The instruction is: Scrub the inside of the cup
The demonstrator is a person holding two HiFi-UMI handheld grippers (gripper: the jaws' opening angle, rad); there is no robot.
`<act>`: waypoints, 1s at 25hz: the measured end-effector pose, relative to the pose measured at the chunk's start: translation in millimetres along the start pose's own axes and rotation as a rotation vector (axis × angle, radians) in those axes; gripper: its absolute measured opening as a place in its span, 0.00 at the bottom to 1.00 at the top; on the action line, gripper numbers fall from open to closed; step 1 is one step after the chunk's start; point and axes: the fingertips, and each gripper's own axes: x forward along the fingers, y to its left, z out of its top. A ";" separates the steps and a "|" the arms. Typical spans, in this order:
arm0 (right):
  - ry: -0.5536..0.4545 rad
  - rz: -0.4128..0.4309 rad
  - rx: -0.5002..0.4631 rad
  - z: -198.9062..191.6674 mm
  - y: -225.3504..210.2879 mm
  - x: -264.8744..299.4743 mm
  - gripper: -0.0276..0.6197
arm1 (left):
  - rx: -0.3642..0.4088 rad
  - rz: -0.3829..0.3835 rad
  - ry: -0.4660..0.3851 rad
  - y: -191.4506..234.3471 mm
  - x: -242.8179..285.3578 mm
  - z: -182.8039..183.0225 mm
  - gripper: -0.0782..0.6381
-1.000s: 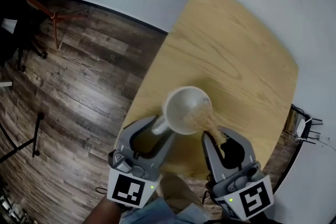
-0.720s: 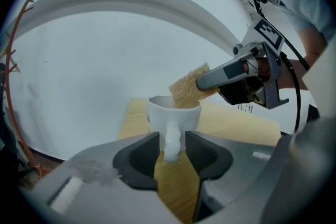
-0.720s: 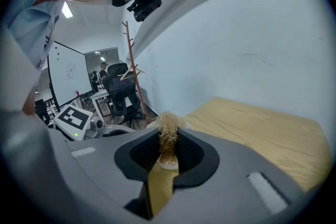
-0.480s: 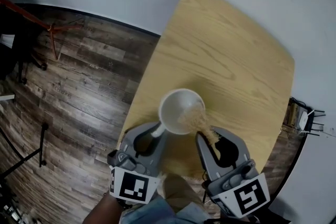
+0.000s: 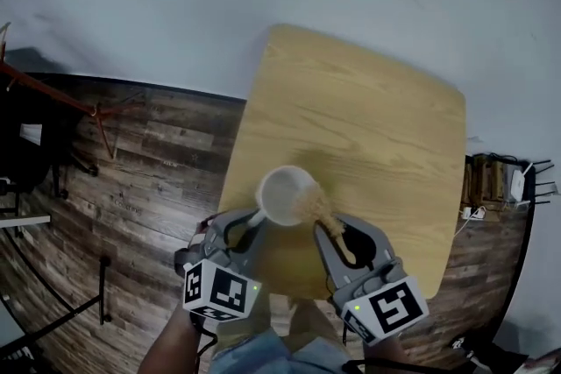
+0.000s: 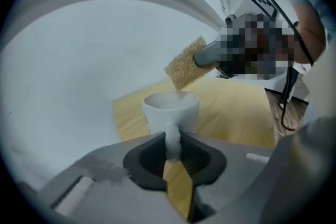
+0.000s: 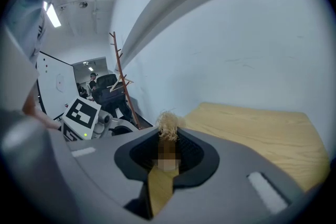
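Observation:
A white cup (image 5: 282, 194) stands near the front edge of the wooden table (image 5: 368, 118). My left gripper (image 5: 253, 220) has the cup's handle (image 6: 172, 139) between its jaws, which are closing and press on it. My right gripper (image 5: 331, 229) is shut on a tan fibrous scrub sponge (image 5: 314, 204). The sponge reaches over the cup's right rim. In the left gripper view the sponge (image 6: 185, 70) hangs just above the cup's (image 6: 170, 110) opening. In the right gripper view only the sponge's frayed end (image 7: 169, 126) shows between the jaws.
A white wall runs behind the table. A red coat stand (image 5: 61, 96) and dark chairs stand on the wood floor at the left. Cables and a power strip (image 5: 504, 184) lie past the table's right edge.
The left jaws have closed from wide open onto the cup's handle. The sponge has come up from deep in the cup to its rim. The head view has drawn back.

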 end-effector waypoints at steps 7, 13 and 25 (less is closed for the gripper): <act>0.027 -0.022 0.032 -4.6 -17.6 -11.2 0.14 | 0.201 -0.103 0.094 0.8 10.1 20.6 0.21; 0.111 0.019 -0.030 -11.5 -20.2 -1.0 0.14 | 0.327 -0.163 0.134 3.5 14.8 31.3 0.21; 0.287 0.094 -0.180 -34.2 -22.1 51.3 0.14 | 0.500 -0.221 0.129 5.5 18.2 43.7 0.21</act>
